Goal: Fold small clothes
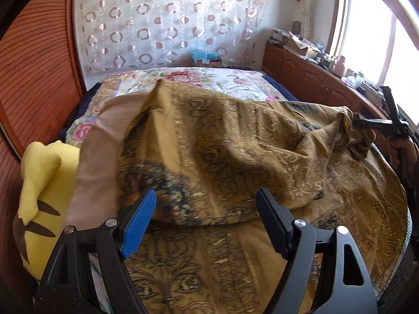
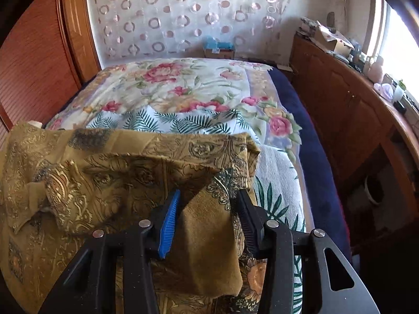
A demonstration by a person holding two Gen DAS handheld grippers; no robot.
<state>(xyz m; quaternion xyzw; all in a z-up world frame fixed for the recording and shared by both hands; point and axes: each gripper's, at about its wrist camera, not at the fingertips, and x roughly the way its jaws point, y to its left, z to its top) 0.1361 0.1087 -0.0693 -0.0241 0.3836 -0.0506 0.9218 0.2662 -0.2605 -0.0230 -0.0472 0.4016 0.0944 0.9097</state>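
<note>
A mustard-brown garment with dark paisley print [image 1: 214,141] lies rumpled on the bed, its upper layer folded over. My left gripper [image 1: 207,198] is open just above its near fold, touching nothing. My right gripper [image 2: 207,196] is open, its jaws on either side of a hanging flap of the same garment [image 2: 207,238]. In the left wrist view the right gripper [image 1: 366,124] shows at the far right, at a bunched edge of the cloth. The garment's far part [image 2: 110,172] is creased and folded back.
A floral quilt [image 2: 183,89] covers the bed beyond. A white leaf-print cloth [image 2: 277,183] lies under the garment's right side. A yellow plush toy [image 1: 42,183] sits at the left. A wooden cabinet [image 2: 340,99] with clutter runs along the right under the window.
</note>
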